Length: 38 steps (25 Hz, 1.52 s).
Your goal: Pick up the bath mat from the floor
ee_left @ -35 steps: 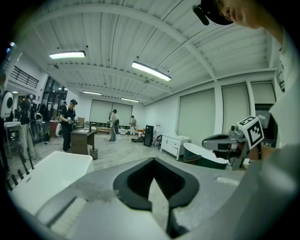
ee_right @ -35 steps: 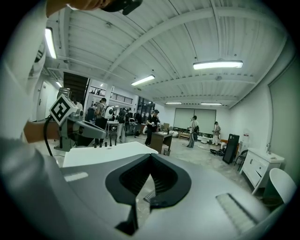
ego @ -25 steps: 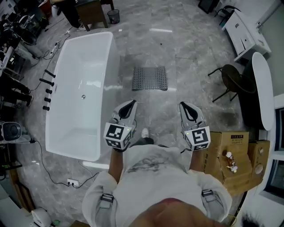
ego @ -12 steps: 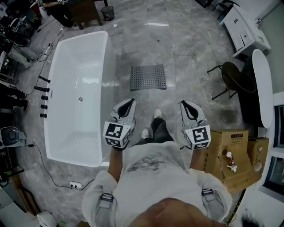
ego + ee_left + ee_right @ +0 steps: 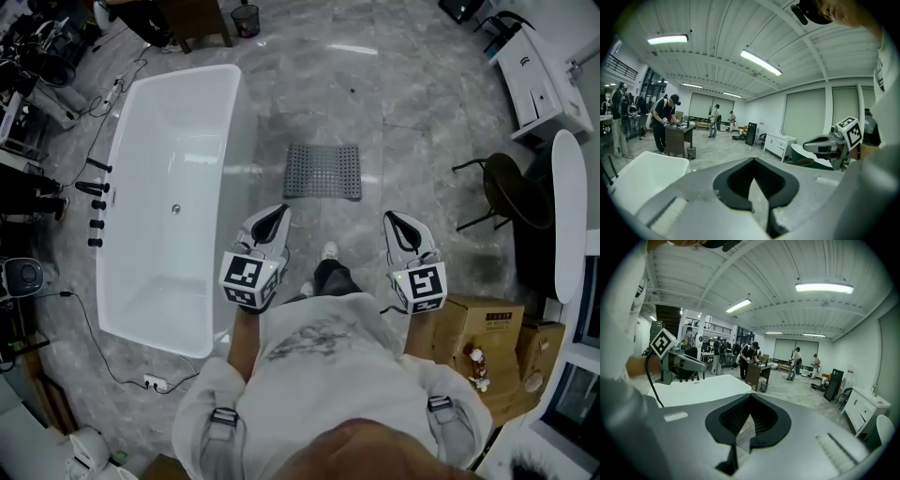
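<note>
Since nothing is picked up yet, the bath mat (image 5: 322, 172) lies flat on the floor (image 5: 422, 103) beside the bathtub (image 5: 173, 187), ahead of me. My left gripper (image 5: 272, 217) and right gripper (image 5: 398, 225) have jaws together, empty; reach, grab, lift all left.

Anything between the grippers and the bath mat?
Nothing visible: only bare floor lies between the bath mat and the left gripper and right gripper, both shut and empty. The bathtub stands off to the mat's left.
</note>
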### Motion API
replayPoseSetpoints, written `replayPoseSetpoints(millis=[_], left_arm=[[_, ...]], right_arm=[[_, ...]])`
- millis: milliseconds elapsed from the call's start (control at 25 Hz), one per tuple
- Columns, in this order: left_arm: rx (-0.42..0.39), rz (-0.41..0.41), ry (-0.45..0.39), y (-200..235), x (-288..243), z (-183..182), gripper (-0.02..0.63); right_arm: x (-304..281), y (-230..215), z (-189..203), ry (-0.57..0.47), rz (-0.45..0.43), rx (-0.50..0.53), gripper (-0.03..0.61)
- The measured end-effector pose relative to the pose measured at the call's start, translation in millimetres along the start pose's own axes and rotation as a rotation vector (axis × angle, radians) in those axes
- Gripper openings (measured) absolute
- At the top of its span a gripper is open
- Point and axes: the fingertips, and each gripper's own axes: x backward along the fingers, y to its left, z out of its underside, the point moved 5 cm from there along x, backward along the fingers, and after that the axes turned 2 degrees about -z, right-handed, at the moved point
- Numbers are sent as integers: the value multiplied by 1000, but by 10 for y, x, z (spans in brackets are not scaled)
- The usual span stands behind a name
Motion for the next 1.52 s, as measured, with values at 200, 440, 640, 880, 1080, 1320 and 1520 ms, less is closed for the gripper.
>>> replayPoseSetpoints(millis=[200,440,640,880,1080,1320,1520], left_arm=[[14,-79,4,301,-390,-160,2],[15,-106,14,457,-856,-296,2],[22,-102,34,501,-1170,-327,2],[26,-86,62,686,-1478,-297,2],[34,-57,84,957,-1770,-236,2],[55,-10,125,1438,-2147,-191,2],[94,19,177,1897,-2458,-62,2]], right_arm=[[-344,-461,-6,10,-34,-9,2],[-765,-917,-24,18,-75,-16,1],[-1008,-1150,-40,24,-93,-27,1],[-1307,-1329,-2,27,-62,-77,2],[-1631,-1460,60,50,-6,-95,2],[-2161,-1563,90,94,46,-130,0],[-2662,-1622,119,150,86,-145,2]])
